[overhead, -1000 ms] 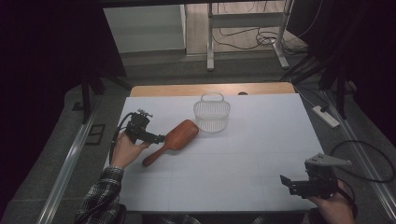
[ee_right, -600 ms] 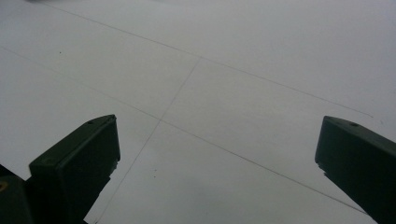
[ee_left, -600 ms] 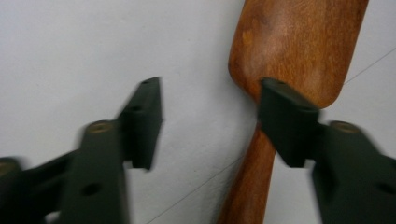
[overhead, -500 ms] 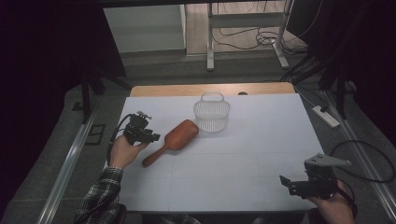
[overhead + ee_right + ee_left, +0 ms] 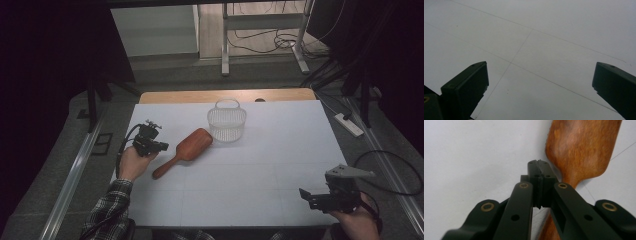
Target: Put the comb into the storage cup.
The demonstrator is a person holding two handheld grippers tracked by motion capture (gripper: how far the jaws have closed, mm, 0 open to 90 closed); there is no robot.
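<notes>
From the high view, my left claw (image 5: 161, 145) sits just to the left of the brown wooden paddle hairbrush (image 5: 186, 150), which lies on the white bench (image 5: 280, 150). The see-through plastic basket with a handle (image 5: 227, 121) stands past the brush head, touching it or nearly so. My right claw (image 5: 306, 194) waits well apart, near the bench's front edge.

In the left claw view, my left claw (image 5: 539, 161) has just been closing and its jaws are now pressed together with nothing between them. The brush lies right beside the tips. I think I must open up again, slide over so the thin handle sits between the jaws, then squeeze.

In the right claw view, my right claw (image 5: 540, 75) is wide apart over bare bench.
</notes>
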